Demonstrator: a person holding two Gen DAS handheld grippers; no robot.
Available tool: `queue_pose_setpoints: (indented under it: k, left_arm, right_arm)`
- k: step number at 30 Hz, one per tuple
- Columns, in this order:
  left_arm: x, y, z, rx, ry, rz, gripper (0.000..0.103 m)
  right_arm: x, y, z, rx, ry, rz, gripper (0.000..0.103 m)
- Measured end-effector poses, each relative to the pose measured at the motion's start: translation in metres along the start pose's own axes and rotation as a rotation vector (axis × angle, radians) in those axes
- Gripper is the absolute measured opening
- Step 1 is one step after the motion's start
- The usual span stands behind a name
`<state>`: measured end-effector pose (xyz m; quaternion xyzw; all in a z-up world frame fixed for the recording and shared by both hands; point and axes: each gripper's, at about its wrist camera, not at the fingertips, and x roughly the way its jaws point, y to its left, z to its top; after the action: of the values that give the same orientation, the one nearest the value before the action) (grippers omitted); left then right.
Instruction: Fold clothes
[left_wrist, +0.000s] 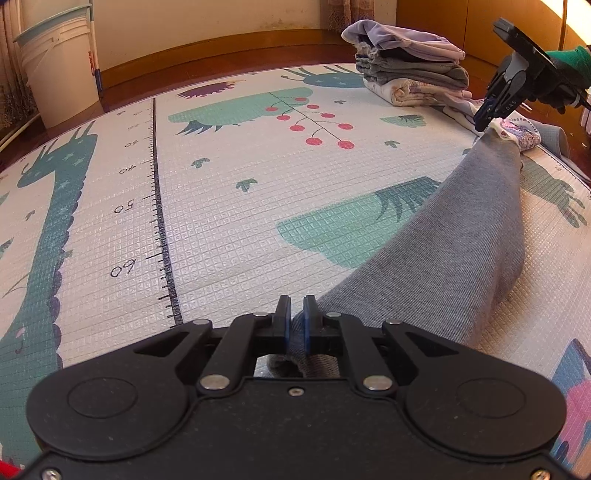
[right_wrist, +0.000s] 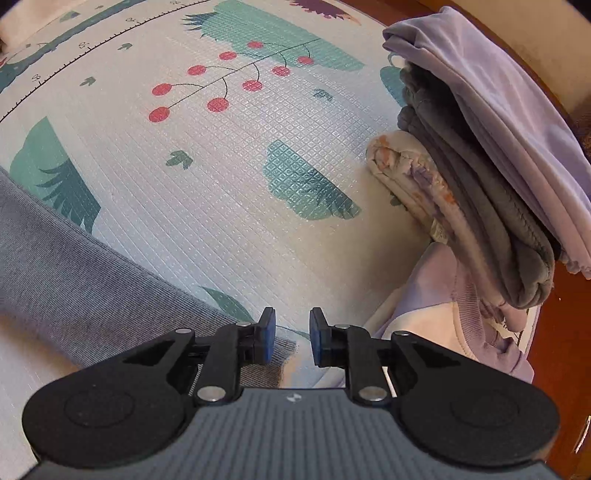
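A long grey knit garment (left_wrist: 461, 240) lies stretched across the play mat (left_wrist: 229, 206). My left gripper (left_wrist: 297, 321) is shut on its near end, and cloth bunches behind the pads. At the far end, my right gripper (left_wrist: 483, 123) is held by a dark-gloved hand with a green sleeve. In the right wrist view the right gripper (right_wrist: 291, 334) stands open just above the mat. The grey garment (right_wrist: 92, 277) ends under its left finger (right_wrist: 266, 332), and nothing is pinched between the pads.
A stack of folded clothes (left_wrist: 410, 70) (right_wrist: 480, 166), lilac on top, grey and printed white below, sits at the mat's far right corner. A loose lilac garment (right_wrist: 443, 314) lies beside it. A white bucket (left_wrist: 55, 74) stands on the wooden floor (left_wrist: 221, 59) at the far left.
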<state>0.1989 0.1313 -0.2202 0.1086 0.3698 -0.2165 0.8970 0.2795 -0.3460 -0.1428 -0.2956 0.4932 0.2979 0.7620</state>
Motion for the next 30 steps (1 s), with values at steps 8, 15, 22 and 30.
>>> queue_pose_setpoints:
  k: [8, 15, 22, 30]
  left_arm:
    - [-0.051, 0.006, -0.011, -0.231, -0.063, -0.089, 0.006]
    - [-0.022, -0.007, -0.035, -0.228, 0.027, -0.086, 0.007]
    - [-0.001, -0.016, -0.034, -0.201, 0.064, -0.064, 0.007]
    - [-0.003, -0.009, -0.035, -0.261, 0.075, -0.085, 0.008]
  right_arm:
    - [-0.036, -0.01, -0.08, 0.437, -0.169, 0.145, 0.044]
    - [-0.011, -0.015, -0.109, 0.522, -0.224, 0.199, 0.046]
    - [-0.001, -0.017, -0.123, 0.557, -0.243, 0.288, 0.013]
    - [-0.02, -0.05, -0.118, 0.643, -0.221, 0.238, 0.002]
